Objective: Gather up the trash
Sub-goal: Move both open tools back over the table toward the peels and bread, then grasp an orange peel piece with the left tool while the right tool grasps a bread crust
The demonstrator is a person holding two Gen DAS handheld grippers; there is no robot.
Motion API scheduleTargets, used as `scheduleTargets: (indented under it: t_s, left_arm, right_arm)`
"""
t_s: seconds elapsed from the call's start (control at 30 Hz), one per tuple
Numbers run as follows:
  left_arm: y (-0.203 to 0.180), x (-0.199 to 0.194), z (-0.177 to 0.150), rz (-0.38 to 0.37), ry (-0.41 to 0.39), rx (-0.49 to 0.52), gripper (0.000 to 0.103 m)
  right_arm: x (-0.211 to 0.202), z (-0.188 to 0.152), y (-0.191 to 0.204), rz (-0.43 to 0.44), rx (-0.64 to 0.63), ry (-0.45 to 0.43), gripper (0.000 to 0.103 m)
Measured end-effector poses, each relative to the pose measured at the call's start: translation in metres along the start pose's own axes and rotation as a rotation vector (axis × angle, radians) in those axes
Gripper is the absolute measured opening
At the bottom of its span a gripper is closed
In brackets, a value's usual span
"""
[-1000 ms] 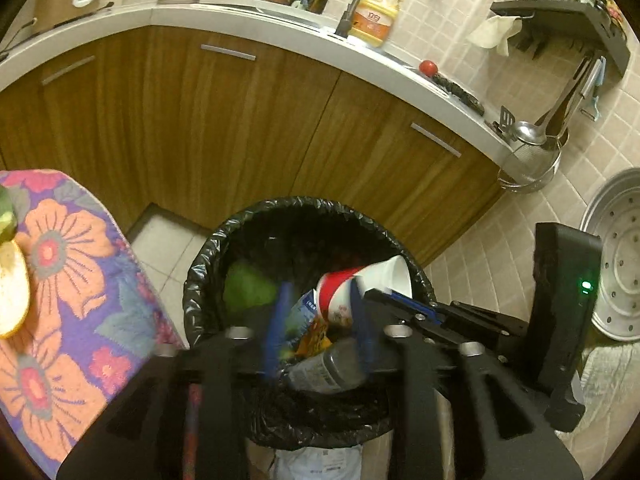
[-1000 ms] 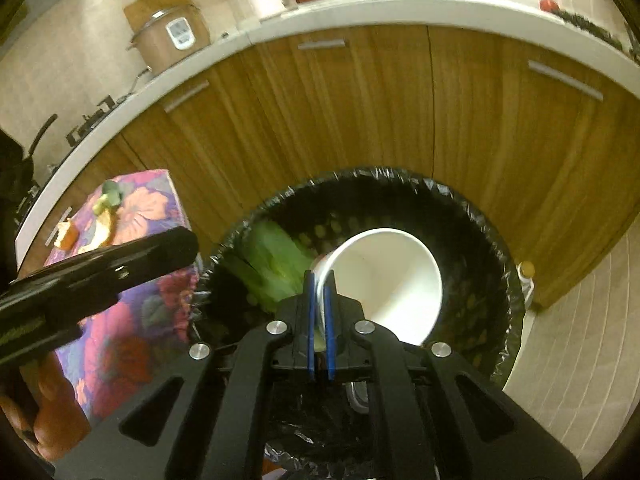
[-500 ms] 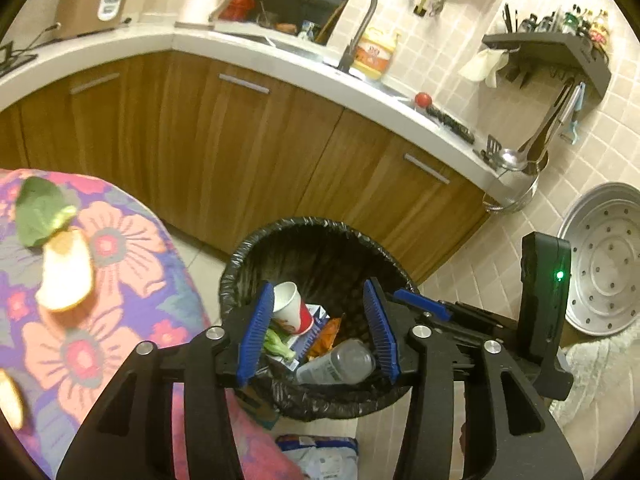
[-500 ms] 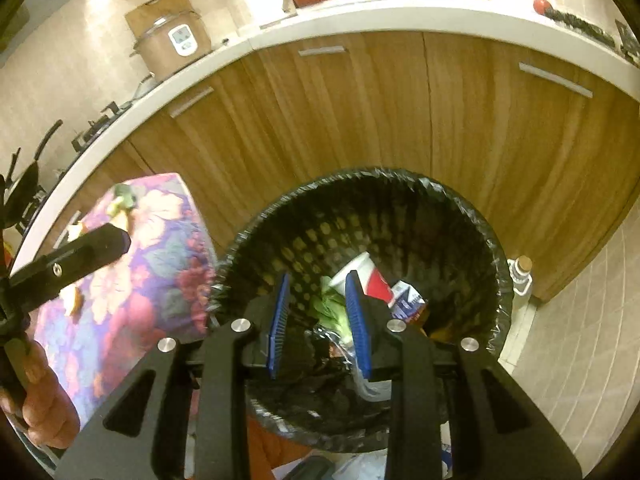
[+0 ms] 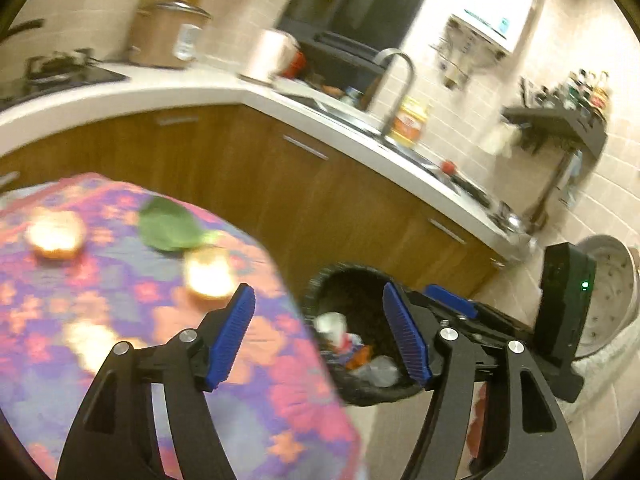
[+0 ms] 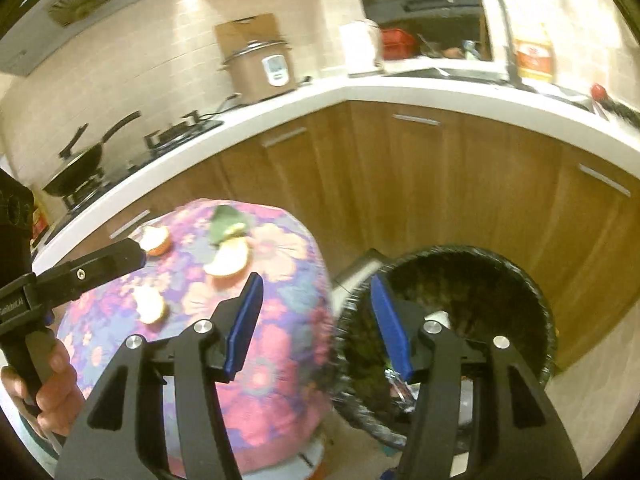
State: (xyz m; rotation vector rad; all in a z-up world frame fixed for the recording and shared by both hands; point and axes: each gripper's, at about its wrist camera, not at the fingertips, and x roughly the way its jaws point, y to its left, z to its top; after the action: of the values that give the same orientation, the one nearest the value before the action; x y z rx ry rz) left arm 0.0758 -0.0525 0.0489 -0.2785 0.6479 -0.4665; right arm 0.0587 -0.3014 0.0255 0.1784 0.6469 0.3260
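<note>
Left gripper empty, jaws opening, blue pads wide apart with nothing between them; poised over the edge of the flowered tablecloth, bin showing through the gap. Right gripper likewise empty and opening, pads apart, aimed at the seam between cloth and bin.

Black-lined trash bin on the floor just beside the cloth-covered table, in front of the wooden cabinets. Inside it, a white paper cup, some crumpled wrappers and a clear plastic bottle (all rather blurred).

Still on the cloth: a green leaf near the far edge, a pale orange peel piece just in front of it, another peel further left, and a third nearer the person's hand, which grips the left tool's handle at the frame's lower left.

White countertop above, rice cooker and sink tap on it.
</note>
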Motion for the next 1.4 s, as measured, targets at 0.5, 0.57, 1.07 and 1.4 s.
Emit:
scheduleTargets:
  t_s: [0.5,0.57,1.07,1.4]
  left_arm:
    - [0.139,-0.053,-0.019,0.205,-0.012,-0.211,0.068]
    - [0.146,-0.042,-0.021,0.194,0.015,-0.230,0.068]
    - [0.136,0.023,-0.039,0.339,0.165,-0.119,0.044]
    - [0.132,0.019,-0.043,0.333,0.132,-0.106,0.003]
  right_arm:
    - [0.072,0.007,0.068,0.110,-0.035,0.089,0.052]
    - [0.083,0.007,0.072,0.107,-0.032,0.097,0.052]
    - [0.149,0.007,0.093,0.056,-0.083,0.150,0.052]
    - [0.171,0.011,0.102,-0.012,-0.102,0.201,0.081]
